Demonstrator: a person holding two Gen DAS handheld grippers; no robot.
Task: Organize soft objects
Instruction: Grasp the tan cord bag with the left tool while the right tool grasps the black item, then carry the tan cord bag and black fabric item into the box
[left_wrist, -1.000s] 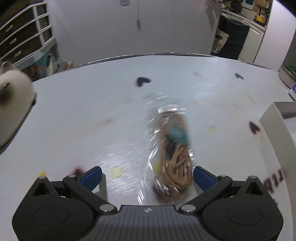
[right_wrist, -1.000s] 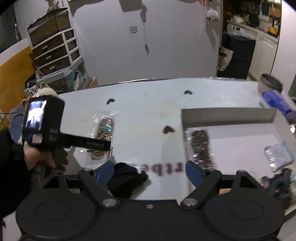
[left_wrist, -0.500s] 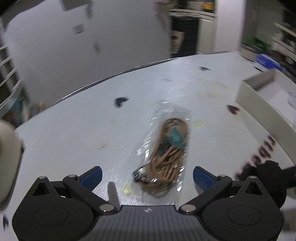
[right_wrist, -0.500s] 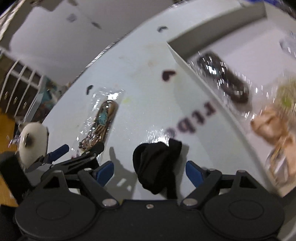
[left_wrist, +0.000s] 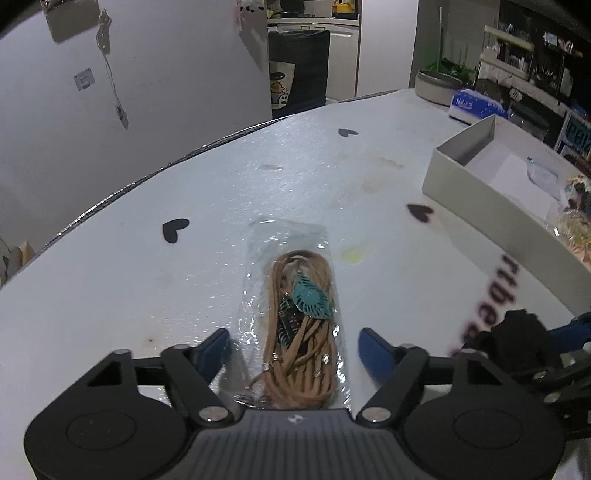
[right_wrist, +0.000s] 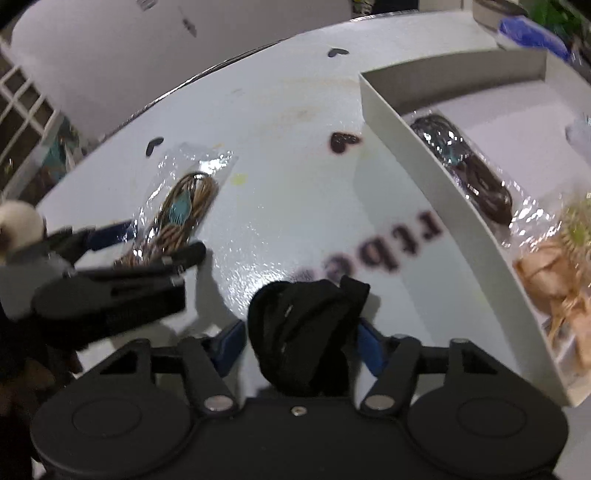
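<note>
A clear bag of tan cord with a teal pendant (left_wrist: 303, 325) lies on the white table (left_wrist: 110, 295). My left gripper (left_wrist: 295, 350) straddles its near end. The jaws are closing, the blue pads (left_wrist: 216, 350) sit at the bag's edges, and I see no squeeze. A crumpled black cloth (right_wrist: 306, 325) lies between the fingers of my right gripper (right_wrist: 300, 343). Those jaws are closing too, pads close beside the cloth. The right wrist view shows the left gripper (right_wrist: 147, 251) over the bag (right_wrist: 181, 214). The cloth (left_wrist: 517, 339) shows at the left view's right edge.
A white open box (right_wrist: 424, 177) stands on the right with a bagged dark cord (right_wrist: 469, 173) and tan items (right_wrist: 554, 273) inside. A blue tissue box (left_wrist: 472, 107) and a round tin (left_wrist: 436, 85) sit beyond it. A white plush (right_wrist: 18, 221) is at far left. Black heart stickers (left_wrist: 174, 229) mark the table.
Both pairs of jaws have narrowed. The right gripper has come down over the black cloth. The left gripper has rolled, and the cord bag now lies centred between its pads.
</note>
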